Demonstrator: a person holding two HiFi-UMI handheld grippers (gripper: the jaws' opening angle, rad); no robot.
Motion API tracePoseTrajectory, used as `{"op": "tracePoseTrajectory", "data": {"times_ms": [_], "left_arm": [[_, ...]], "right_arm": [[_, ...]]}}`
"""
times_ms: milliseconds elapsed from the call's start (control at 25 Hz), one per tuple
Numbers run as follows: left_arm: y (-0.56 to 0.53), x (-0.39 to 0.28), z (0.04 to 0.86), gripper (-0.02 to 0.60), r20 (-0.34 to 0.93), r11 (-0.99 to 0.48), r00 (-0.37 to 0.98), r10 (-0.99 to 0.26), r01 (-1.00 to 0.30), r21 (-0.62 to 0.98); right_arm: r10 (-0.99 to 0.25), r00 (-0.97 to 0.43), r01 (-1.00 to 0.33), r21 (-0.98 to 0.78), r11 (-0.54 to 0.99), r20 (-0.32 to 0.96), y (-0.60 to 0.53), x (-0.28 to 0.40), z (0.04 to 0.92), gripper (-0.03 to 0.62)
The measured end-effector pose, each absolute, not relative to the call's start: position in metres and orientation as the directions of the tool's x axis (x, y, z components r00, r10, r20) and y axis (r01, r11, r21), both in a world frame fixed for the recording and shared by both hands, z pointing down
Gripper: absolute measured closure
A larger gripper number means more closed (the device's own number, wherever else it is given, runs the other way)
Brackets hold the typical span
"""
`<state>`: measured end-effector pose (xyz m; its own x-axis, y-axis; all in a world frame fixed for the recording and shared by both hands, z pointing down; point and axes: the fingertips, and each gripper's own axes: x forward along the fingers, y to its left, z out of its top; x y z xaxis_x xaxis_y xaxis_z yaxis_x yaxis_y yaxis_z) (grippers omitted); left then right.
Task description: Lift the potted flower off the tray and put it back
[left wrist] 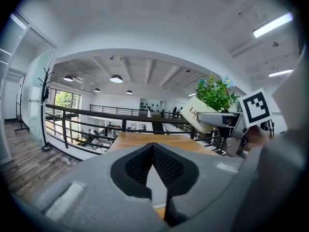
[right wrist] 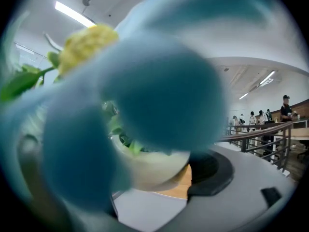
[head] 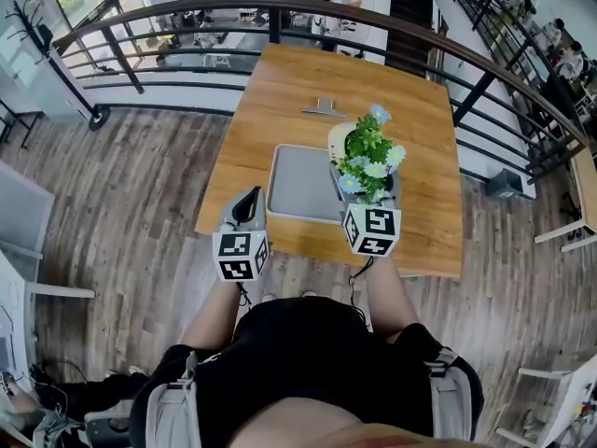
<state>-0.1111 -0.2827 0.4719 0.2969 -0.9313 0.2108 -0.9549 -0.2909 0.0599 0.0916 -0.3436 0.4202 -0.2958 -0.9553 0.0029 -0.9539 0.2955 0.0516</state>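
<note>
Right gripper point(head: 367, 194) clamps the potted flower point(head: 367, 152), held above the grey tray point(head: 298, 180); left gripper point(head: 248, 202), closed and empty, hovers at the tray's near left.

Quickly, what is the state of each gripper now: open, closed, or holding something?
Left gripper: closed, holding nothing.
Right gripper: closed on the white pot of blue and white flowers.

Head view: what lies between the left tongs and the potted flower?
The grey tray, on the wooden table, lies between the left tongs and the lifted potted flower; the head view shows it.
</note>
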Motion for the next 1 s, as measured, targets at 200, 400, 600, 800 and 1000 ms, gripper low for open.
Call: {"op": "tracePoseTrajectory", "data": {"times_ms": [200, 400, 600, 800, 1000], "left_arm": [[-0.287, -0.099, 0.467, 0.566, 0.204, -0.320, 0.325, -0.924, -0.946, 0.056], [-0.287, -0.089, 0.466, 0.566, 0.205, -0.350, 0.352, -0.914, -0.936, 0.047], [-0.283, -0.086, 0.465, 0.566, 0.207, -0.359, 0.359, -0.910, -0.932, 0.042], [-0.278, -0.089, 0.464, 0.566, 0.210, -0.357, 0.357, -0.910, -0.933, 0.036], [-0.275, -0.093, 0.462, 0.566, 0.206, -0.345, 0.345, -0.916, -0.938, 0.034]], "right_arm": [[-0.961, -0.276, -0.961, 0.030, 0.276, -0.003, -0.321, 0.106, 0.415, 0.128], [-0.969, -0.248, -0.968, 0.029, 0.247, -0.009, -0.313, 0.117, 0.415, 0.128], [-0.970, -0.243, -0.970, 0.029, 0.242, -0.009, -0.308, 0.120, 0.414, 0.128], [-0.971, -0.239, -0.971, 0.032, 0.239, -0.010, -0.304, 0.120, 0.414, 0.128], [-0.970, -0.244, -0.969, 0.027, 0.244, -0.011, -0.304, 0.118, 0.414, 0.128]]}}
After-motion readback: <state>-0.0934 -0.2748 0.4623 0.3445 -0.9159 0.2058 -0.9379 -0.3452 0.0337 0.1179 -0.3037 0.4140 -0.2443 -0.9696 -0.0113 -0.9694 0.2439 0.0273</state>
